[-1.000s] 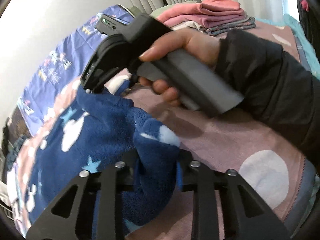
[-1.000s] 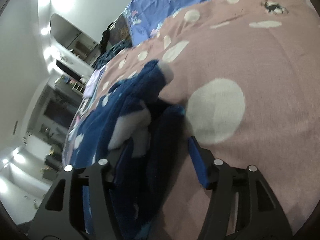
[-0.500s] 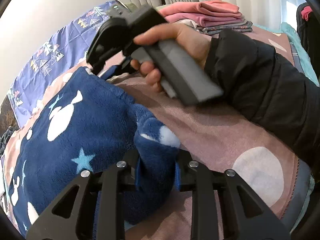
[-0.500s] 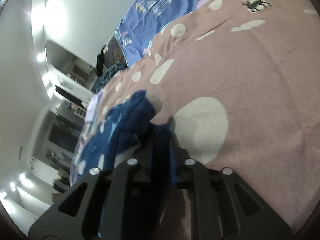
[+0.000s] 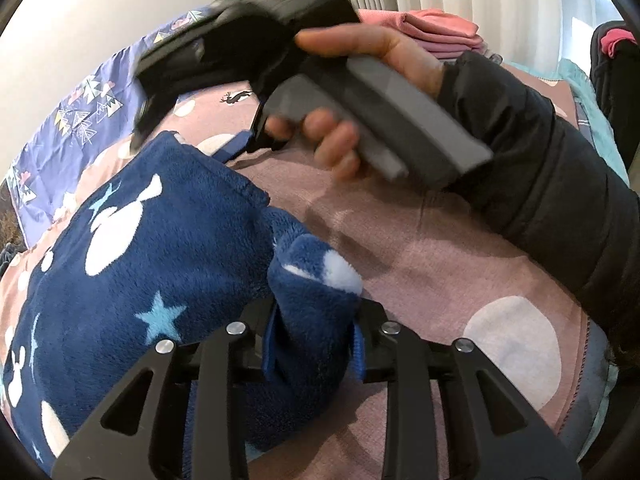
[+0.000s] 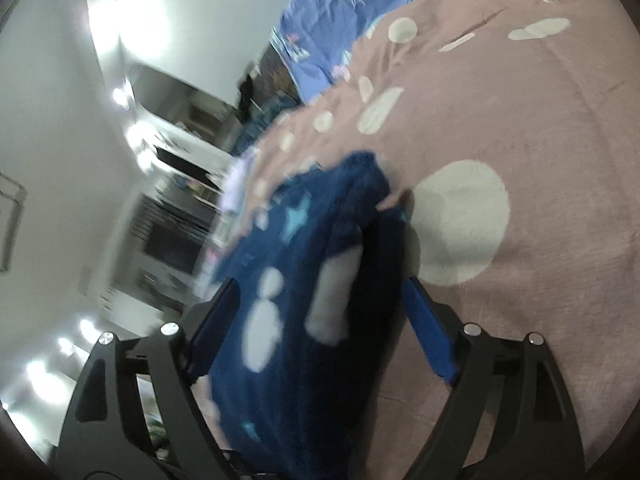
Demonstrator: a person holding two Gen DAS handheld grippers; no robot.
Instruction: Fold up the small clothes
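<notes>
Navy fleece garment [image 5: 132, 264] with white and light-blue shapes lies spread on the pink spotted bedspread [image 5: 440, 264], one bunched corner lifted off it. Left gripper [image 5: 314, 344] pinches that bunched corner, blue pads pressed into the fleece, jaws easing apart slightly. Right gripper [image 6: 320, 312] has its jaws opening wide; fabric sits between the pads but they look clear of it, so that edge is let go. Right-wrist view is blurred, so exact contact is hard to call. Risks: with only the left grip left and loosening, the thick fleece may slip out and the fold fall open; the freed edge could spring back or land crooked; the right fingers could snag the pile pulling away and drag the layer. Folded pink clothes [image 5: 436, 30] sit well apart, no risk there.
</notes>
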